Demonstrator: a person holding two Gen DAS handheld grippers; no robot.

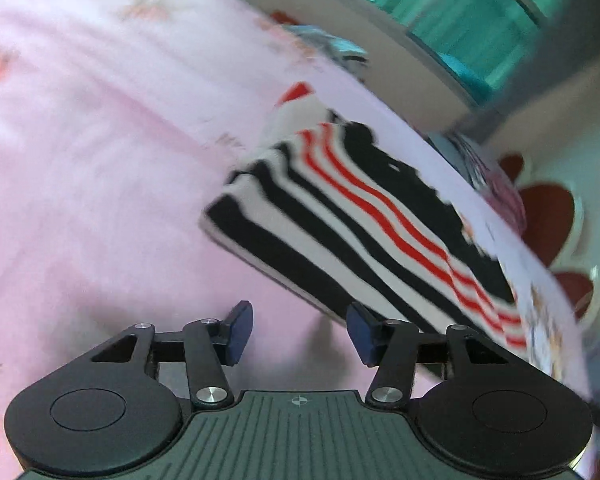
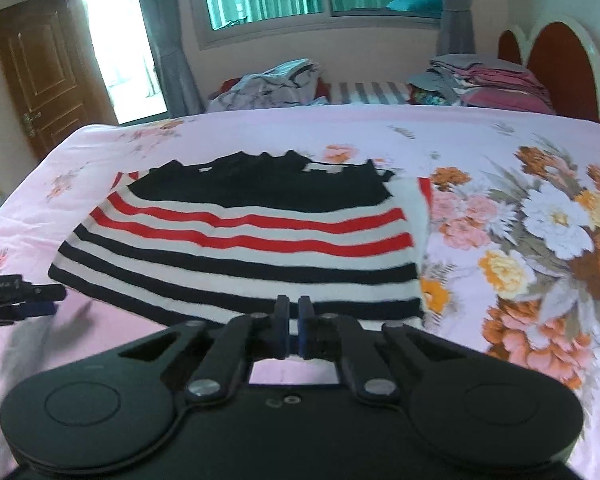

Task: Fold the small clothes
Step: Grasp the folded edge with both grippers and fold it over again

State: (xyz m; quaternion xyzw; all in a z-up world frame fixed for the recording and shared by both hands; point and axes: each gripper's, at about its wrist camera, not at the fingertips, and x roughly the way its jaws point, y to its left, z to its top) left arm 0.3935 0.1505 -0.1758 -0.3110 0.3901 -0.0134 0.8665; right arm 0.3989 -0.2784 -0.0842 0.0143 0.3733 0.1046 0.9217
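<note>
Striped knit garment [image 2: 244, 236], black, white and red: lies flat on the bed's pink floral sheet [image 2: 500, 140], toward the sheet's left half as your right wrist view shows it. Its near hem runs just ahead of your right claw [image 2: 293, 322]; its far black edge is jagged. The left hem corner sits close to your left claw [image 2: 40, 300].

Right claw: pads drawn together almost to touching, only a thin slit between them. They stand at the near hem; whether cloth is pinched there I cannot tell.

Left claw [image 1: 298, 330]: jaws partly apart, nothing between them, only bare pink sheet below. The garment's near edge [image 1: 340, 232] lies just beyond and to the right of its right-hand pad [image 1: 360, 332]. This view is blurred.

Open room: bare sheet to the left of the garment and a wide flowered stretch to its right. Folded clothes [image 2: 484, 80] and a loose heap [image 2: 272, 84] lie past the bed's far edge, well apart from the garment.
</note>
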